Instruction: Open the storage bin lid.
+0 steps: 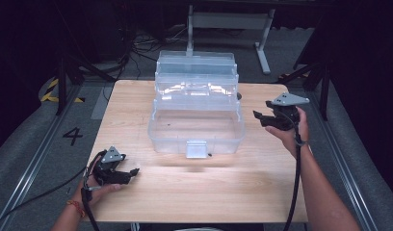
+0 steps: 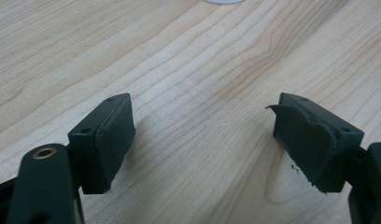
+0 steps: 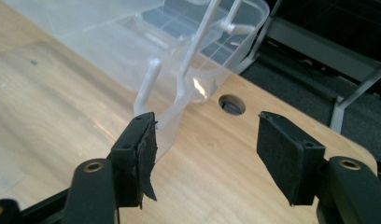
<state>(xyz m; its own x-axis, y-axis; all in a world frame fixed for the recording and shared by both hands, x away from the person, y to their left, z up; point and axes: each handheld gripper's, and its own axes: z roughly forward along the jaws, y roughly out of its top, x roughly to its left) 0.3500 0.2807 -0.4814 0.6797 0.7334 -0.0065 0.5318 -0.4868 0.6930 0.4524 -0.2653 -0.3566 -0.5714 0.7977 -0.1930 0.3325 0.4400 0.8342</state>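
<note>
A clear plastic toolbox (image 1: pixel 196 126) stands open in the middle of the wooden table (image 1: pixel 194 192), its lid and inner tray (image 1: pixel 196 72) raised toward the back. My right gripper (image 1: pixel 259 118) hovers just right of the box, jaws open with nothing between them. In the right gripper view this gripper (image 3: pixel 207 149) points at the box's end wall and its white hinge arms (image 3: pixel 179 88). My left gripper (image 1: pixel 133 174) rests low at the table's front left, well away from the box. It is open over bare wood (image 2: pixel 202 135).
A white latch (image 1: pixel 196 148) hangs on the box's front wall. A round hole (image 3: pixel 231 105) is cut in the tabletop behind the box's right end. Beyond the table are a grey floor, cables and a metal stand (image 1: pixel 228 21).
</note>
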